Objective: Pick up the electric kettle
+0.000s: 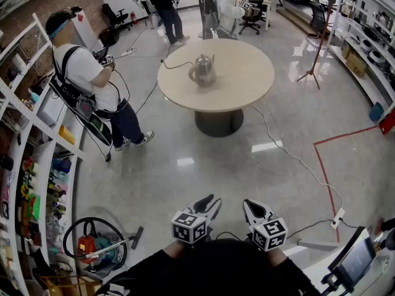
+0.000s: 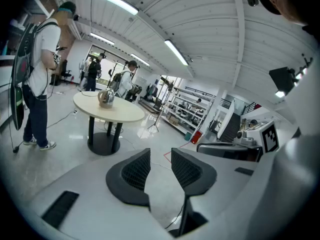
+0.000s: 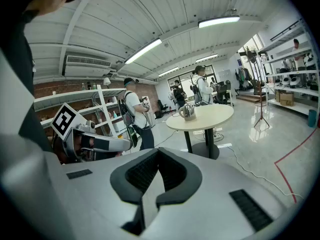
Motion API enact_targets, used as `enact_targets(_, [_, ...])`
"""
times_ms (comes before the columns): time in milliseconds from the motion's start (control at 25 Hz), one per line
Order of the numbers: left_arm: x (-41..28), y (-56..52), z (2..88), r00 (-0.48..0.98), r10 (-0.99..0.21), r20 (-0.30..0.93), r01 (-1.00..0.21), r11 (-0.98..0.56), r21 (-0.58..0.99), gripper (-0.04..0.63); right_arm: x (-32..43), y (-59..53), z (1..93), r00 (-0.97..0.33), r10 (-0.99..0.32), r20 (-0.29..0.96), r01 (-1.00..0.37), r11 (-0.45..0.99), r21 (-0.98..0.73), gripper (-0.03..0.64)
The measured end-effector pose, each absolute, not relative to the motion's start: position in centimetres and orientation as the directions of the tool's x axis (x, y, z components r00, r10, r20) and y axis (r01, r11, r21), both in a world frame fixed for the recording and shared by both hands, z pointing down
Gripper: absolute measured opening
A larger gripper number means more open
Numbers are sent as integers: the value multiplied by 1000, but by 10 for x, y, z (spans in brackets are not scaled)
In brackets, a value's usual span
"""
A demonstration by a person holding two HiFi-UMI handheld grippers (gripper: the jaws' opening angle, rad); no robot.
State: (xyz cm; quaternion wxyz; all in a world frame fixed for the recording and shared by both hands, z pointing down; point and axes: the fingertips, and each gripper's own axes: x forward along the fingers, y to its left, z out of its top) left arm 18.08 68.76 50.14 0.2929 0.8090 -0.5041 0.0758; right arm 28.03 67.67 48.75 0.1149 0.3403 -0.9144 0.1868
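Note:
A shiny metal electric kettle point(image 1: 202, 69) stands on a round beige table point(image 1: 247, 79) across the room, with a cord trailing off to its left. Both grippers are far from it, close to my body at the bottom of the head view. My left gripper point(image 1: 212, 201) is open, with only floor showing between its dark pads. The tips of my right gripper point(image 1: 248, 205) meet, and it holds nothing. The left gripper view shows the kettle point(image 2: 105, 98) small at the upper left, beyond the left gripper point(image 2: 160, 153). In the right gripper view the kettle point(image 3: 187, 111) sits on the table point(image 3: 205, 118) ahead of the right gripper point(image 3: 158, 152).
A person with a backpack point(image 1: 92, 85) stands left of the table, and other people point(image 1: 166, 5) stand behind it. Shelves point(image 1: 24, 165) line the left wall, with a vacuum cleaner point(image 1: 92, 245) beside them. A white cable point(image 1: 290, 156) and red tape line point(image 1: 321, 171) cross the floor; a tripod stand point(image 1: 318, 48) stands far right.

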Motion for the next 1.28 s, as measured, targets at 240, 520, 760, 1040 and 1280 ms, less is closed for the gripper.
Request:
enact_targets(240, [201,691,498,498,-760,417,-854,-344,391,143,300,681,482,-732,-597,329,-678,690,-255,6])
enact_targets(520, [214,692,501,508,-750,423,-848,-350,398,144,313,682,484,-726,-603,331,-685,678,-266,6])
enact_targets(760, [201,699,506,498,-756,425,-850,-328,412,144,307,682,487,-727,-605,324,-686,662,-303,6])
enact_targets(1040, [162,706,507,464,-783,414,-859,-284,426,143,271,682,490,-734,-584,347,-676,675,-295,6])
enact_targets(1280, [101,717,510,436,-802,409,-864,-247,438,144,215,687,497,-732,-562,385,-674,679,-290,6])
